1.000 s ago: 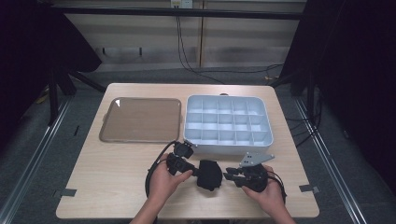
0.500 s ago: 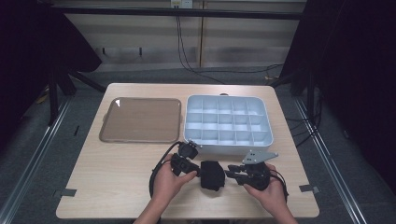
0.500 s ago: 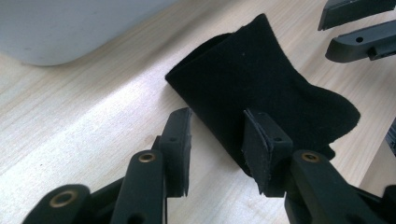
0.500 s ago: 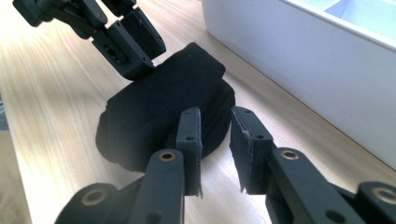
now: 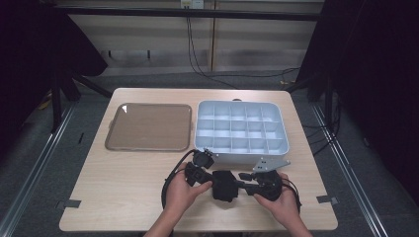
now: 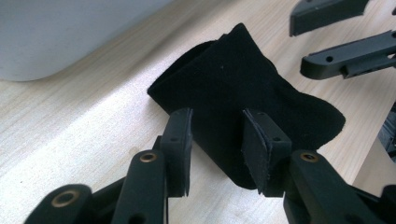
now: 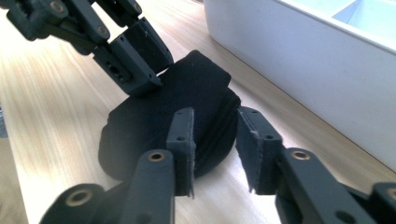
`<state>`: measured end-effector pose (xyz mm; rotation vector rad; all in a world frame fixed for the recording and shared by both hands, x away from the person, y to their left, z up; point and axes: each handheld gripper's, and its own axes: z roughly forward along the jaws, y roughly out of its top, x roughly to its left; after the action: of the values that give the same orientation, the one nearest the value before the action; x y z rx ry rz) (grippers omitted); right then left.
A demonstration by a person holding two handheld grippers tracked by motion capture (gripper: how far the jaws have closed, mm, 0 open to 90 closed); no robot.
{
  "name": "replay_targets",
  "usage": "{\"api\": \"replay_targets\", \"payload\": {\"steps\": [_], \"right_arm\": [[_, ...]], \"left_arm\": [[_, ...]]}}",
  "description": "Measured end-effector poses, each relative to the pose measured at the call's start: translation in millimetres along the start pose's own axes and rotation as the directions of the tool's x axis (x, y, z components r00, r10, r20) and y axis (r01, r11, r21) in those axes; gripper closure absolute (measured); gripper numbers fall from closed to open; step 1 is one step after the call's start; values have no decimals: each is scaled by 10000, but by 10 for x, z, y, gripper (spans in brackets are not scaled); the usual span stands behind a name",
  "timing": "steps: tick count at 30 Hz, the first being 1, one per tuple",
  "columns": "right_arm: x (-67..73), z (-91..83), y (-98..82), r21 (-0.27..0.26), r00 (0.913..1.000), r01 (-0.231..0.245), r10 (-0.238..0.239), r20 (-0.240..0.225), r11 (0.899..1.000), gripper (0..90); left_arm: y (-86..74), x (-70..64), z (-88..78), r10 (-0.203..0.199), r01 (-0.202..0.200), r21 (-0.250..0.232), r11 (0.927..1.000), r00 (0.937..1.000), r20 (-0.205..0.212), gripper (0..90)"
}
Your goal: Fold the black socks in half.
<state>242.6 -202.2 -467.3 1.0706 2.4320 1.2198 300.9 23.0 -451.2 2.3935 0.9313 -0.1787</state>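
Note:
A crumpled black cloth (image 5: 225, 185) lies on the wooden table (image 5: 123, 182) near its front edge, between both hand-held grippers. My left gripper (image 5: 210, 179) comes at it from the left. In the left gripper view its jaws stand open (image 6: 215, 140) with the cloth's (image 6: 243, 93) near edge between them. My right gripper (image 5: 243, 183) comes from the right. Its jaws are open (image 7: 215, 142) astride the cloth's (image 7: 187, 102) folded edge. The left gripper's fingers (image 7: 135, 56) rest over the cloth's far side in the right gripper view.
A white compartment box (image 5: 240, 131) stands just behind the grippers, its wall close in both gripper views (image 6: 56, 32) (image 7: 317, 60). A brown flat tray (image 5: 148, 127) lies at the back left. Cables loop beside each hand.
The left gripper has shifted a little to the right, closer onto the cloth. The right gripper and the cloth have barely moved.

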Motion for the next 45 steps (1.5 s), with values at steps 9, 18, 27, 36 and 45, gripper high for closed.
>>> {"api": "replay_targets", "payload": {"steps": [9, 18, 27, 36, 45], "right_arm": [[51, 112, 45, 134, 9999, 125, -127, 108, 9998, 607], [41, 220, 38, 475, 9994, 283, -292, 167, 9985, 570], [6, 303, -14, 764, 9996, 101, -121, 256, 9970, 542], [-53, 346, -83, 701, 9991, -387, 374, 186, 9968, 511], [-99, 368, -135, 601, 9950, -999, 1002, -32, 9932, 496]], "left_arm": [[-5, 5, -1, 39, -39, 2, 10000, 10000, 5, 630], [-36, 53, -67, -165, 161, -169, 9997, 9996, -211, 630], [-108, 132, -78, -302, 303, 22, 9995, 9986, -428, 632], [-134, 109, -3, -218, 223, 123, 9997, 9990, -396, 631], [-154, 78, 43, -133, 138, 101, 9999, 9988, -481, 629]]}}
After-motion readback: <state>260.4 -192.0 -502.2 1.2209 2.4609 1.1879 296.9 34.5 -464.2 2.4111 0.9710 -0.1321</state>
